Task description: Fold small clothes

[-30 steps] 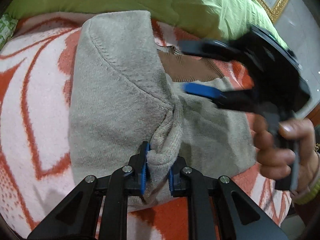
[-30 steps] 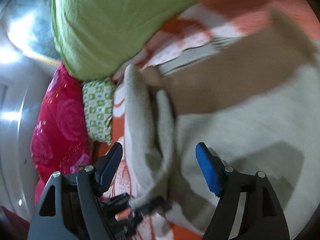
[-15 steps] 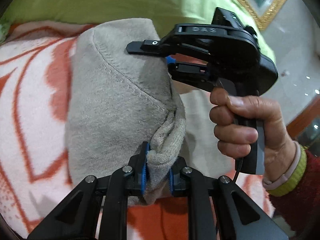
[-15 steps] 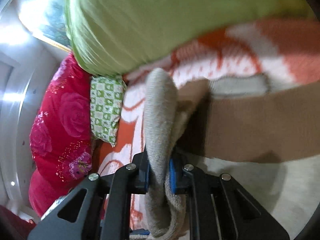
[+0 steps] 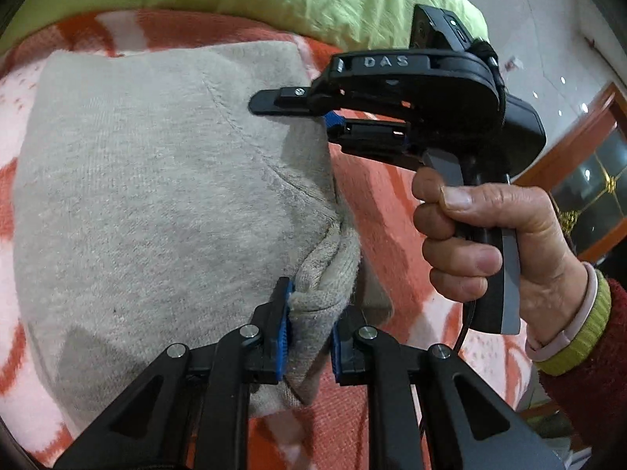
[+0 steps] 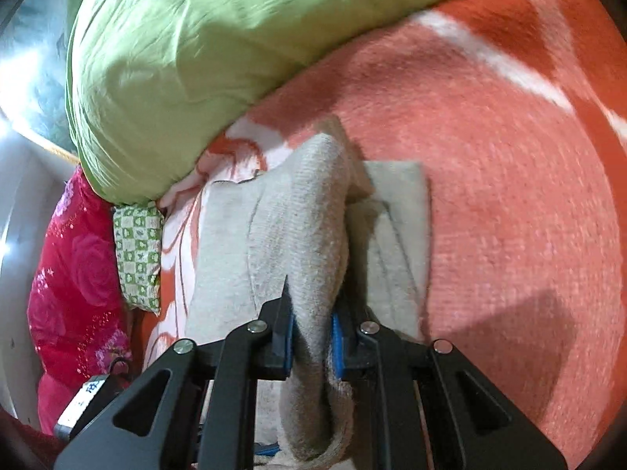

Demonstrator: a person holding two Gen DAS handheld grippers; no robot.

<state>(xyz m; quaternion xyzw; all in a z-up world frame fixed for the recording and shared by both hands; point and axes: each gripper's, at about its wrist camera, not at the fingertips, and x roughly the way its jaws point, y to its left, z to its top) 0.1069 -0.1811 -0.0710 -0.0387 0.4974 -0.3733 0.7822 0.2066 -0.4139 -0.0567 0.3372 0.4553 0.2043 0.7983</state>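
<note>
A beige knitted garment (image 5: 156, 211) lies on an orange-and-white blanket (image 5: 395, 211). My left gripper (image 5: 309, 333) is shut on a bunched, ribbed edge of it near the bottom of the left wrist view. My right gripper (image 6: 311, 333) is shut on another fold of the beige garment (image 6: 301, 235), which rises between its blue pads. In the left wrist view the right gripper (image 5: 313, 111) reaches in from the right over the garment's far edge, held by a person's hand (image 5: 482, 235).
A lime-green quilt (image 6: 203, 51) is piled along the far side of the blanket (image 6: 509, 196). A red floral cushion (image 6: 74, 286) and a small green checked pillow (image 6: 137, 250) lie at the left. A wooden cabinet (image 5: 588, 172) stands at the right.
My right gripper went from wide open to shut on a fold of the garment. Both grippers have carried the garment sideways, folding it over. The brown part it covered no longer shows.
</note>
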